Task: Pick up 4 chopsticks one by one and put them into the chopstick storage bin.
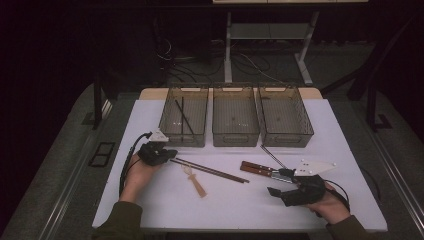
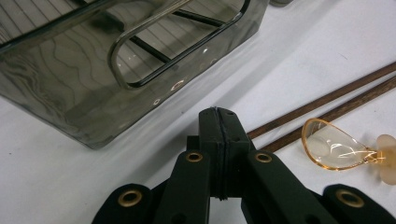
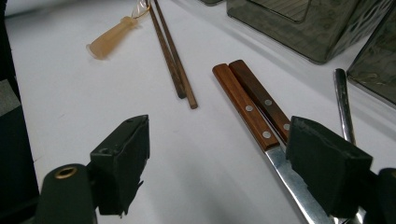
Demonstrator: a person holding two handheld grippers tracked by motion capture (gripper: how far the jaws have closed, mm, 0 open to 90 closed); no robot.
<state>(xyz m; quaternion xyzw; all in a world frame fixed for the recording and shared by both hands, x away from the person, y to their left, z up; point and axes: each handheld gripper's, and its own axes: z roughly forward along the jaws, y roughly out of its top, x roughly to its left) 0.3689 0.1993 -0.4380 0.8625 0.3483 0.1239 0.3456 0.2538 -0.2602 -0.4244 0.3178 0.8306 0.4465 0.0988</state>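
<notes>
Three smoky bins [image 1: 235,121] along the desk's [image 1: 150,200] far edge, two wood-handled knives [image 3: 254,105], two brown chopsticks [image 3: 173,60], one amber spoon [image 2: 336,147] mid-desk — left gripper [image 2: 219,123] jaws pressed together, empty; right gripper [image 3: 233,165] spread wide, holding nothing, above the knife blades.

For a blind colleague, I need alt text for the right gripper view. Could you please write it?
The right gripper with open black jaws hovers over a white table, near two wooden-handled knives lying side by side. Farther off lie a pair of dark wooden chopsticks and a small pale-handled spoon; smoky transparent plastic bins stand at the upper right.
</notes>
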